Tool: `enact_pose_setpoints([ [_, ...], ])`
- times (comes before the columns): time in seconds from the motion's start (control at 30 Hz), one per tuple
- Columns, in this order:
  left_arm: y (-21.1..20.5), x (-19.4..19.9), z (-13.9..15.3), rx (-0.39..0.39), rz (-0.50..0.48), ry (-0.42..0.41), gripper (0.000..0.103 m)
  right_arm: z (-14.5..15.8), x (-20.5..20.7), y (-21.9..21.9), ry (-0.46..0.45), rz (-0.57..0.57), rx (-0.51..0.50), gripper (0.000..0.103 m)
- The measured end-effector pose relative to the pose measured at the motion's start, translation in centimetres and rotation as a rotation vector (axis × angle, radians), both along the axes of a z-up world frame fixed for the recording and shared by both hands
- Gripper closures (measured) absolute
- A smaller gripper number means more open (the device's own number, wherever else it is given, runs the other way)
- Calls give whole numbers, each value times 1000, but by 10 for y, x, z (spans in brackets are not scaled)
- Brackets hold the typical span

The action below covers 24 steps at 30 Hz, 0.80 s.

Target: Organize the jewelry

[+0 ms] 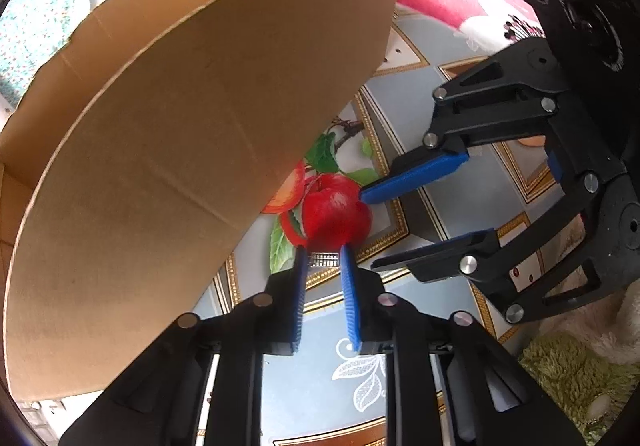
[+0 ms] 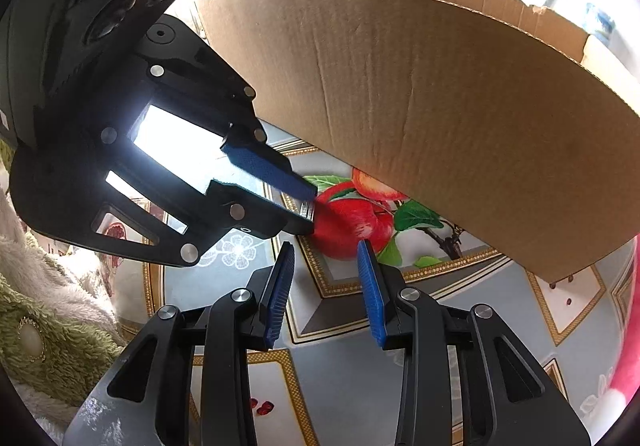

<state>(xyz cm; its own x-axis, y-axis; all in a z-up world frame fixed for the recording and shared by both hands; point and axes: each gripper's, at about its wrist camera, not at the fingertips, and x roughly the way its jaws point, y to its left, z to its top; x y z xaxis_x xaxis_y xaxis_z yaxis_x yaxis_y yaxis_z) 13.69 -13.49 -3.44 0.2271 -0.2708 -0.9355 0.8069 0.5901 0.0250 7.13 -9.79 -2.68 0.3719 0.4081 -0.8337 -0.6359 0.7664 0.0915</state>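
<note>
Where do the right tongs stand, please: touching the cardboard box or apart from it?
Apart. The right wrist view shows printed tablecloth between the tips of the right tongs and the cardboard box's lower edge.

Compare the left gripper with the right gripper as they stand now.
Gap: the left gripper has its jaws narrow, while the right gripper has them clearly wider.
Load: the left gripper pinches a small silvery jewelry piece at its tips, while the right gripper holds nothing.
Shared: both have black frames and blue ribbed pads, and both angle down at the patterned tablecloth beside the cardboard box.
</note>
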Motion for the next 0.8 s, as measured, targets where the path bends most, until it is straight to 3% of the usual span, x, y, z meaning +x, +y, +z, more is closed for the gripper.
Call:
enact_pose_setpoints([
  [0.33,-17,2,-3,12,5,-8,89,0,-7,-18,-8,7,17,70],
  [0.7,20,-10,22,-48,38,0,89,0,-15,-3,-29,29,-11,70],
  [0.8,23,-11,30,-82,47,6,89,-1,-15,-1,-34,23,-7,76],
])
